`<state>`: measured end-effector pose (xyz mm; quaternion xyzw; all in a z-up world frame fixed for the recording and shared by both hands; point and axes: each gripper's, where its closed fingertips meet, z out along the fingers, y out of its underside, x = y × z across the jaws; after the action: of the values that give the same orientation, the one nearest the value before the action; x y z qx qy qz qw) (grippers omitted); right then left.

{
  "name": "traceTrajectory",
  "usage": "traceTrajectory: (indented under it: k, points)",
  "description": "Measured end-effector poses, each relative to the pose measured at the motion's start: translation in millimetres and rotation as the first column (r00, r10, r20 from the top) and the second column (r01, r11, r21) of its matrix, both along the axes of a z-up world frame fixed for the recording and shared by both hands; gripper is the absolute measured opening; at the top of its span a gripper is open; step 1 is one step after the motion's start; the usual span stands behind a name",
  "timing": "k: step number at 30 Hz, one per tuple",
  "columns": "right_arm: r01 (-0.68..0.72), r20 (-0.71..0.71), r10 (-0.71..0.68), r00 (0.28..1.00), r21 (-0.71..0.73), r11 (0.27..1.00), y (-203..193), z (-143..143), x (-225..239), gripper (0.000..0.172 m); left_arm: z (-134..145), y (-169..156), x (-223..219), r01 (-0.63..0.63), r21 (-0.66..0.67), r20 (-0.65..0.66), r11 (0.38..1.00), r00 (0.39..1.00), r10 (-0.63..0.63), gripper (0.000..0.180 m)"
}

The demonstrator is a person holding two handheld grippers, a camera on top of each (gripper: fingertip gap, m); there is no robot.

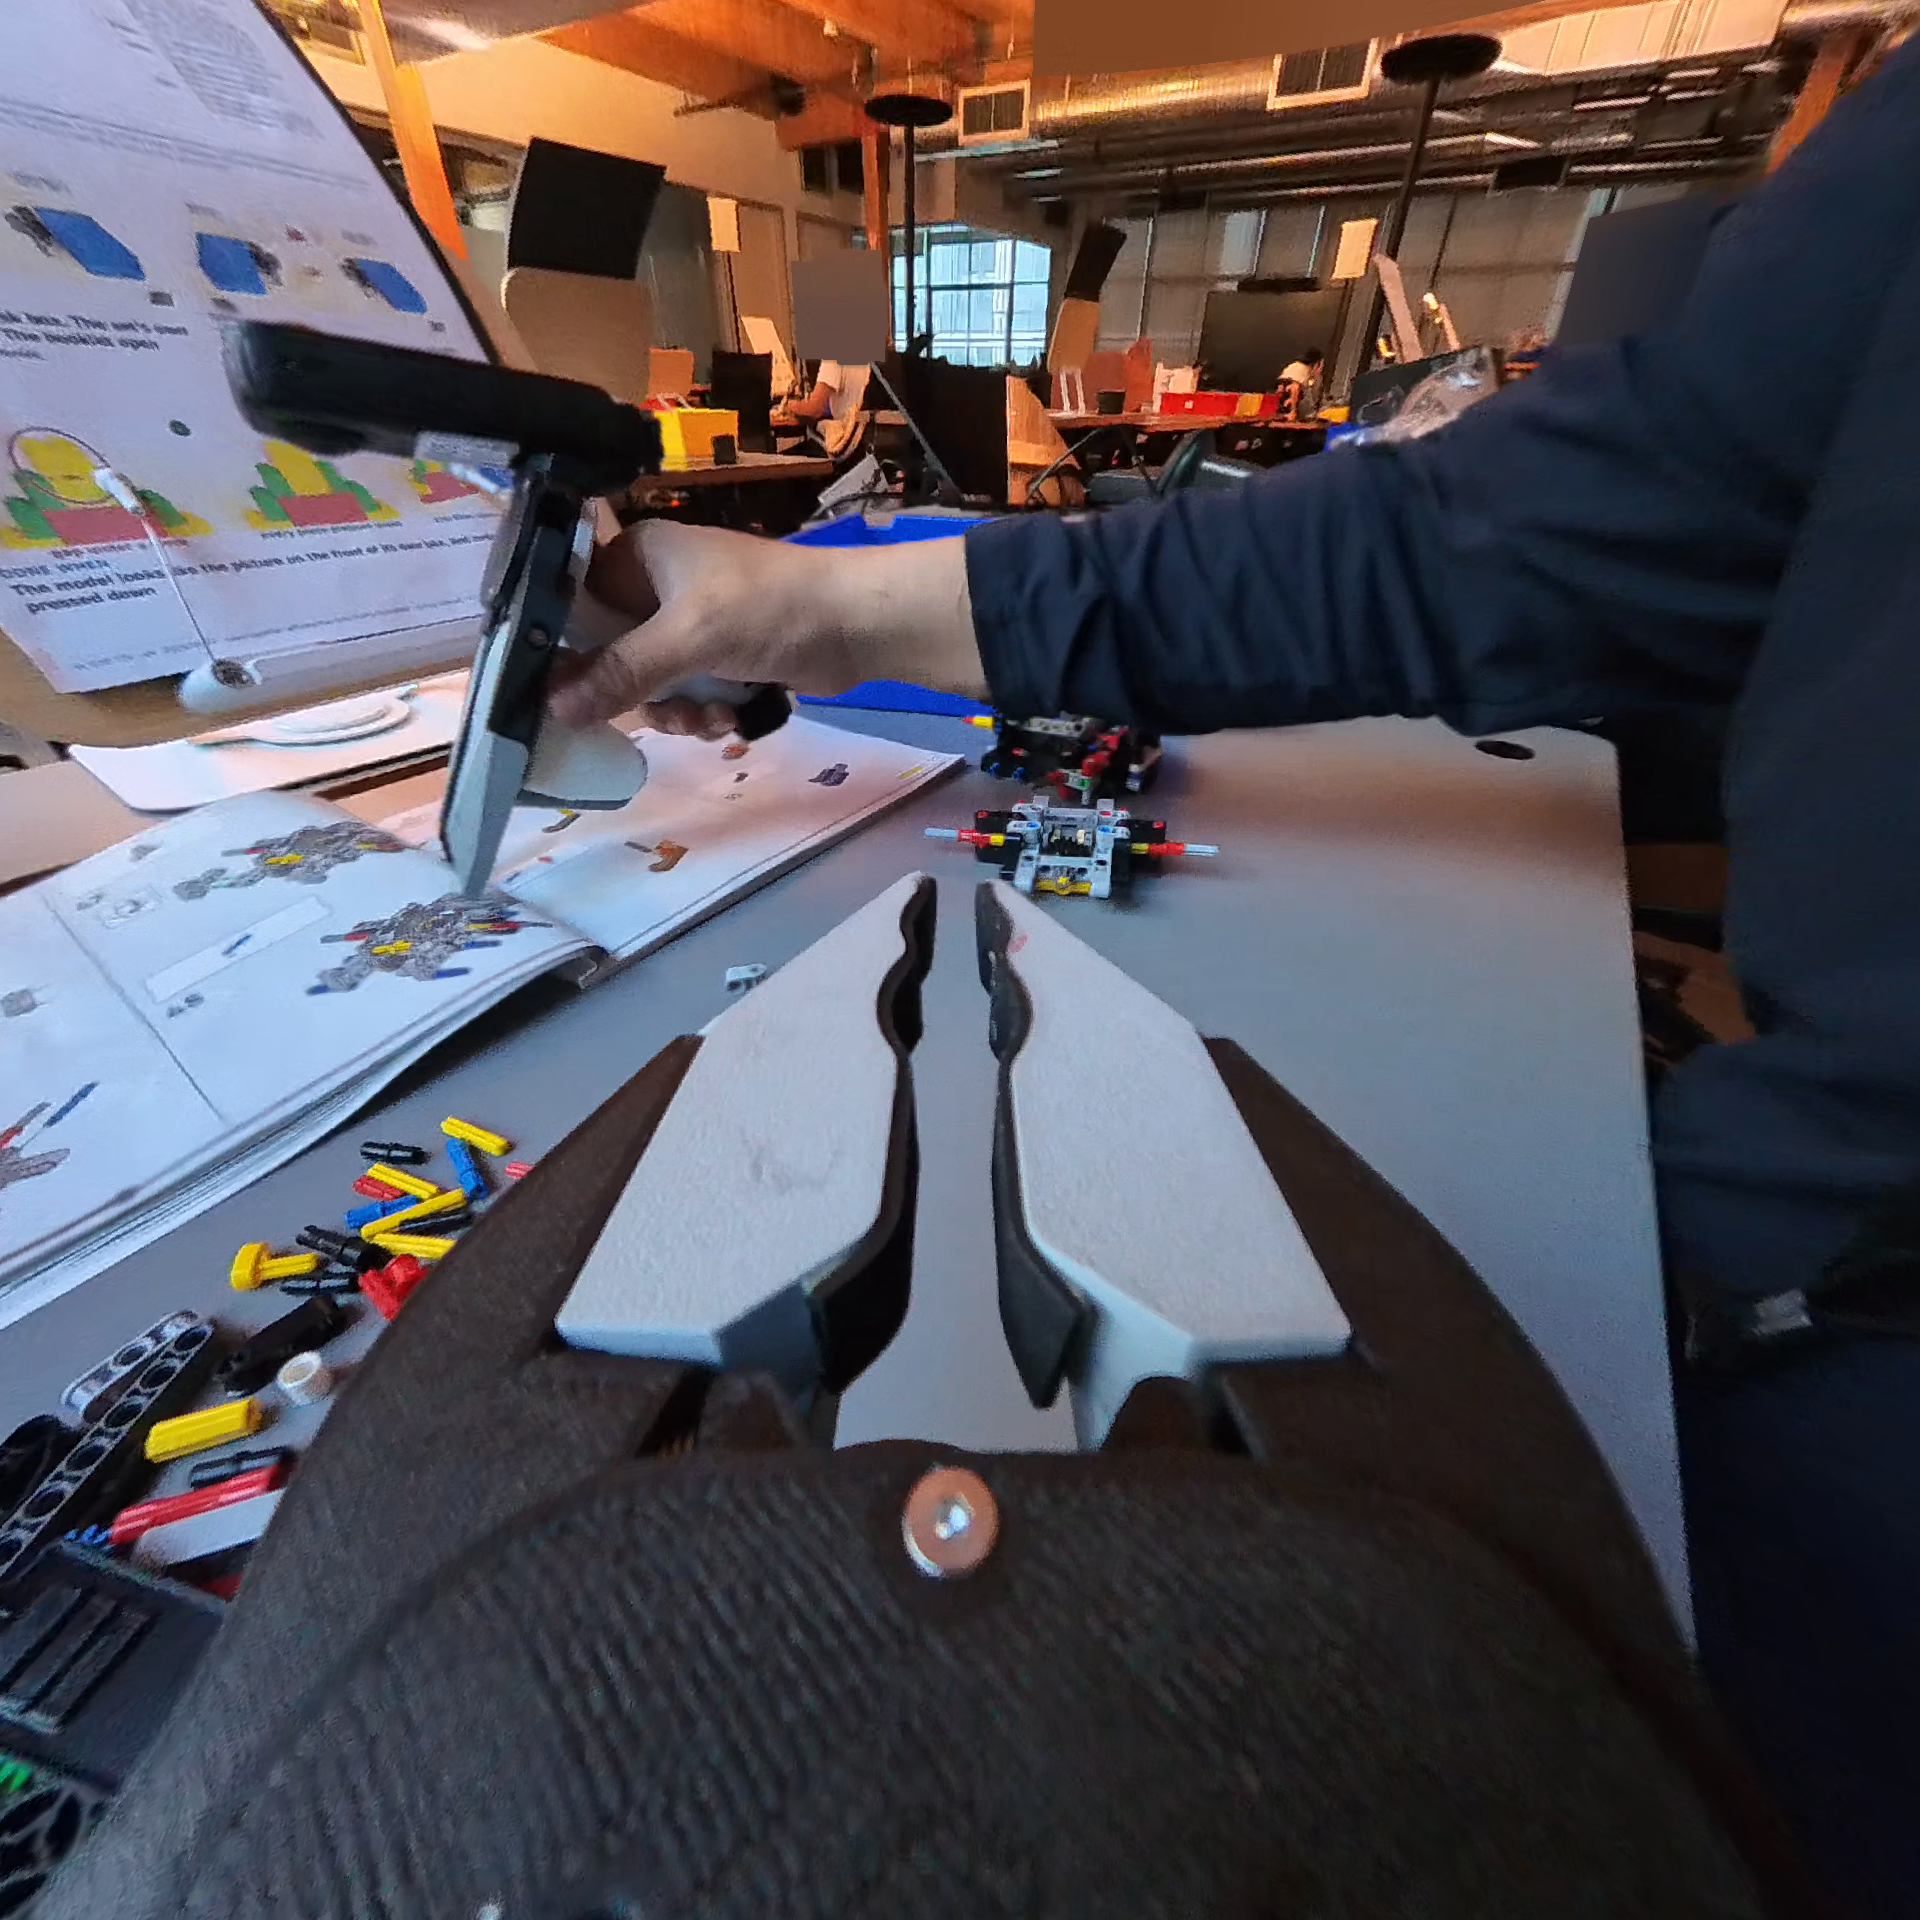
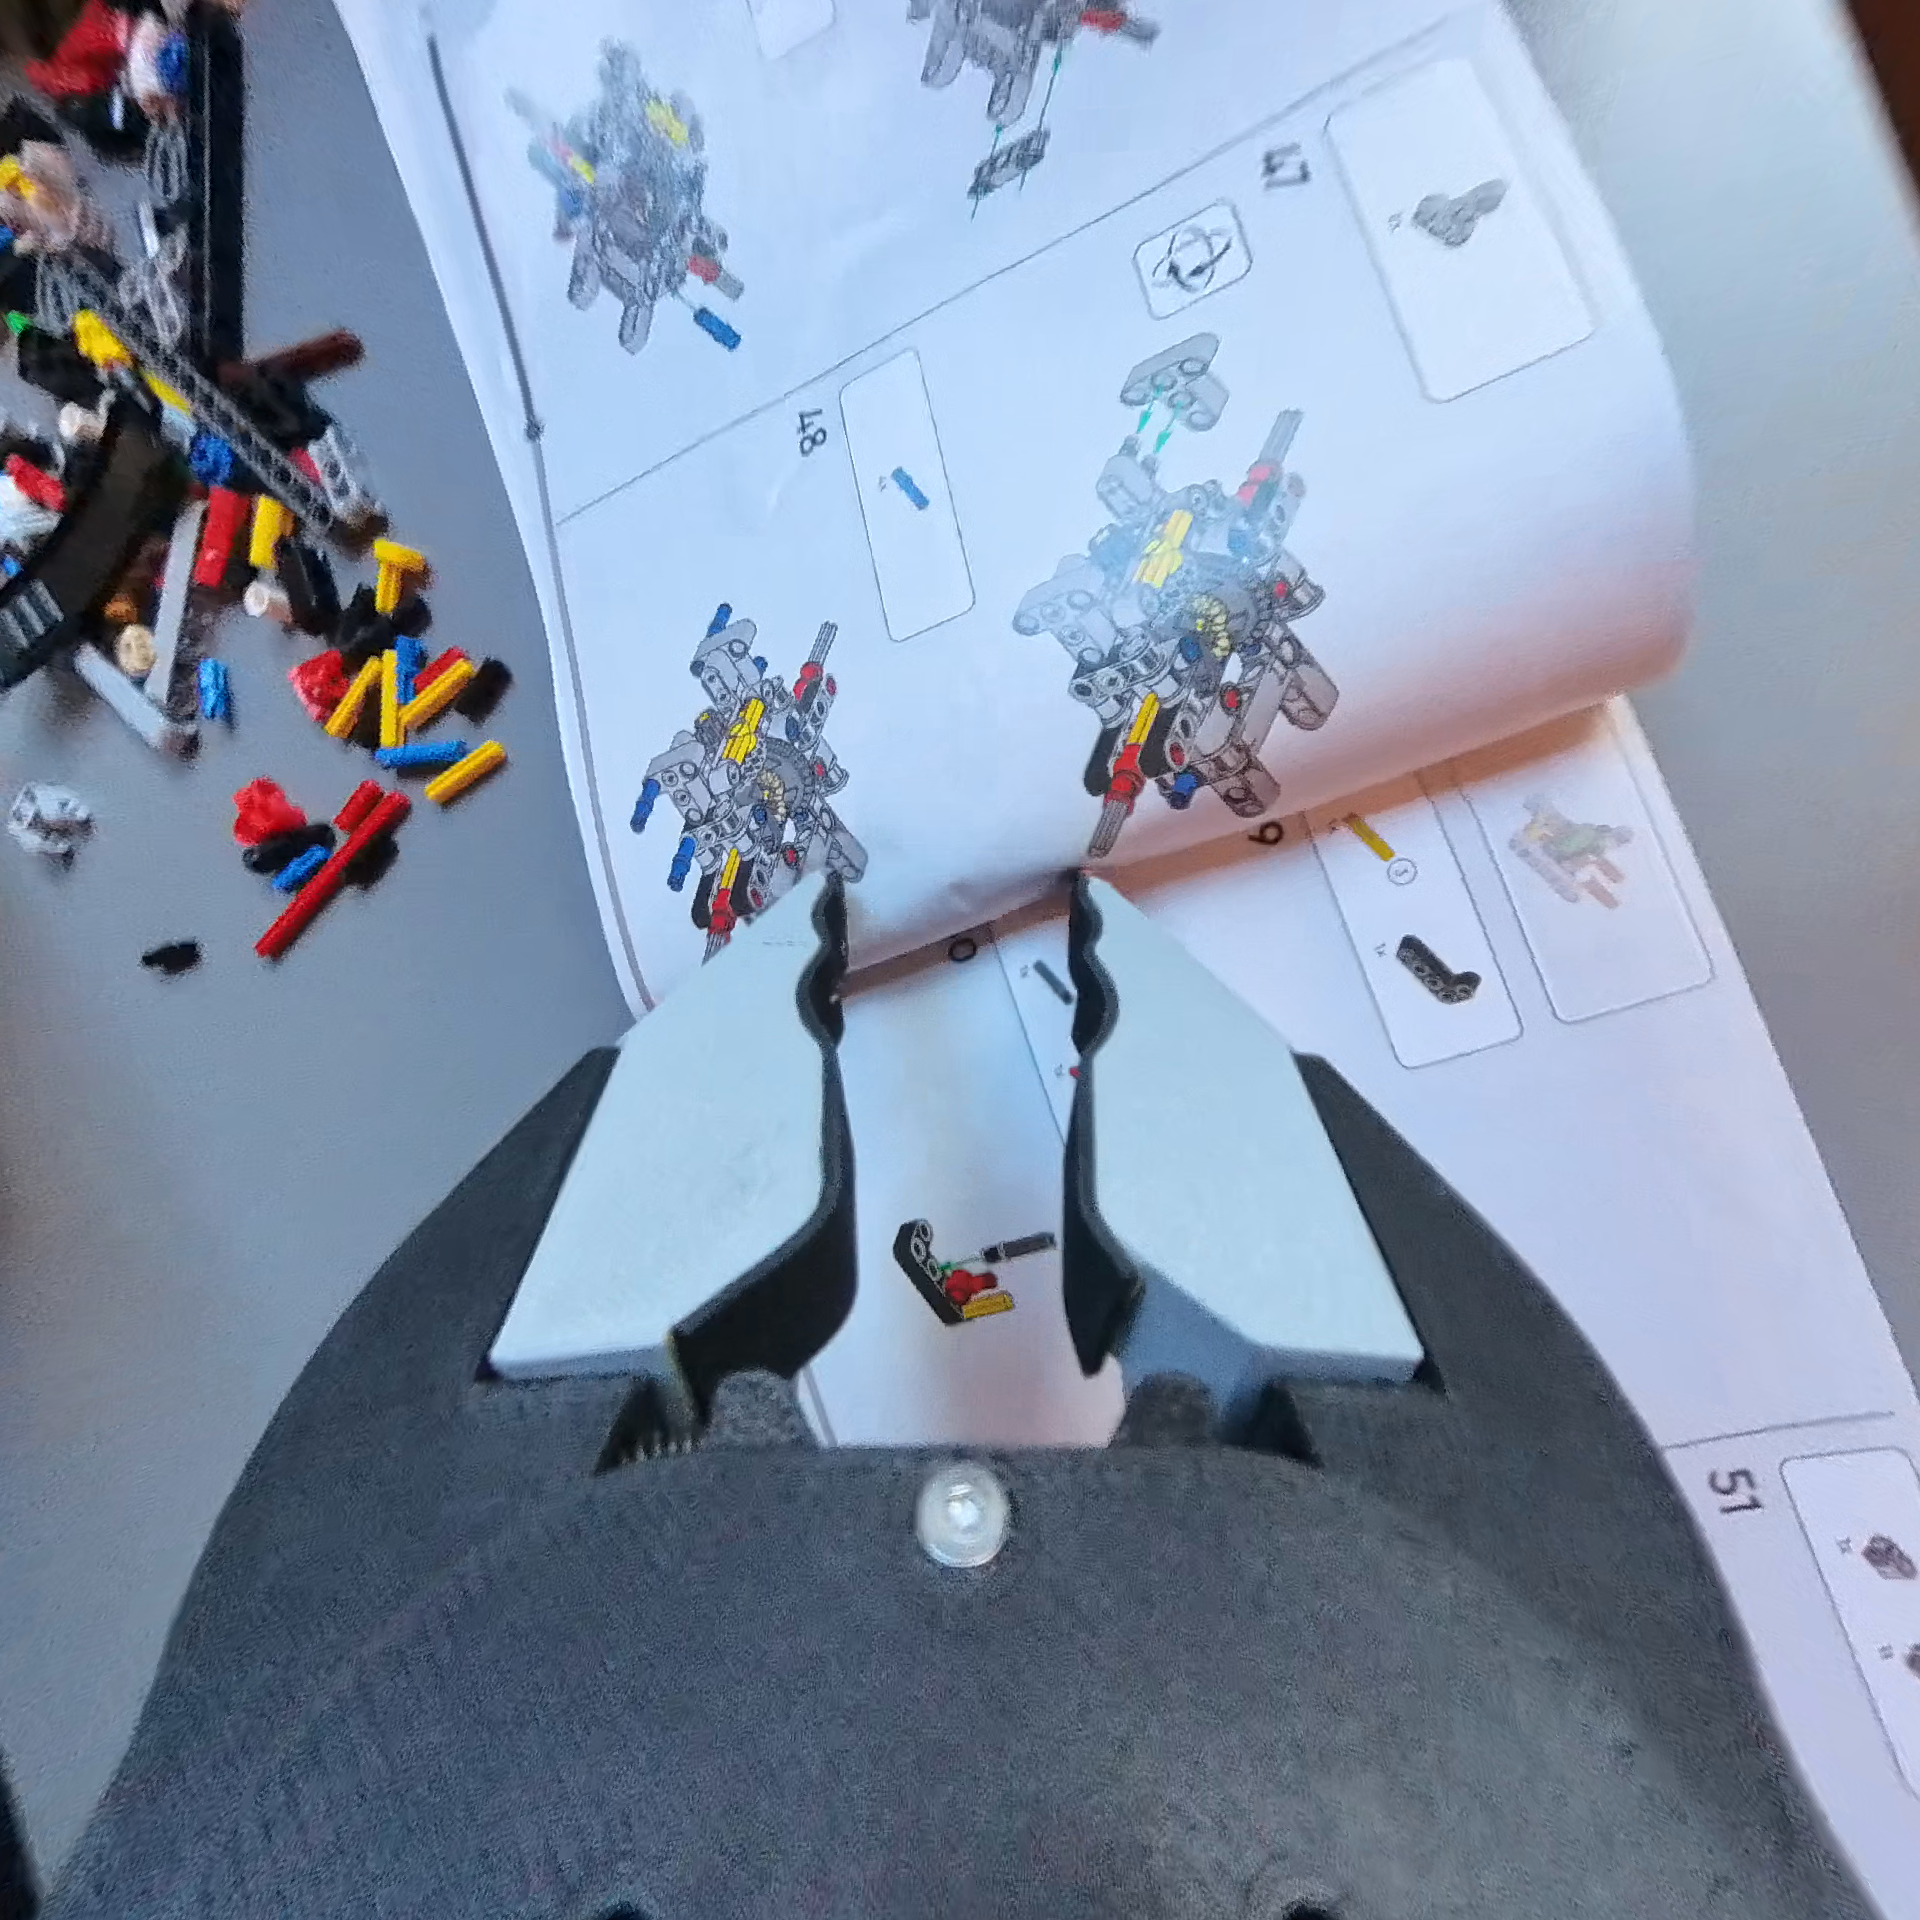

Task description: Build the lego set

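Two tongs in use. Right tongs [image 2: 954, 894] parted, tips touching lifted page of instruction booklet [image 2: 1039, 644] on counter [image 1: 1351, 1039], nothing clamped. Left tongs [image 1: 956, 899] slightly parted, empty, near grey axle assembly [image 1: 1070, 847]. Loose pins [image 1: 416, 1205] near-left. Judgement: press page lightly, avoid creasing.

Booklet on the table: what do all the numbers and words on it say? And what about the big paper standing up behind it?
I won't read writing out loud, but here is where it is.
Open booklet: black printed numbers beside the building pictures, clear and sharp.
Upright sheet: lines of print above and under coloured brick pictures, the small ones too blurred to read.
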<state>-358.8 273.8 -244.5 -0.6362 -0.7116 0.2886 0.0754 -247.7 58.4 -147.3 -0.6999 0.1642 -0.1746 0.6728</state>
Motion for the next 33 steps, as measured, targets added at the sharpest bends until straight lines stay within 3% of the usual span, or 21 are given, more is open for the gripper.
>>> traceTrajectory:
  k: [11,23,33]
  points:
    - [-0.285,0.289,0.228,0.93,0.173,0.943,-4,-5,4,0.041,-3,3,-17,-0.05,-0.05,0.082,0.998,0.995,0.054,0.007]
    - [-0.244,0.415,0.154,0.897,0.173,0.954,-5,-6,5,0.039,-4,5,-20,-0.057,-0.064,0.1,0.996,0.993,0.063,0.007]
    - [-0.402,0.566,0.114,0.816,0.416,0.815,-5,-7,2,0.037,-4,5,-20,-0.063,-0.061,0.089,0.996,0.994,0.069,0.006]
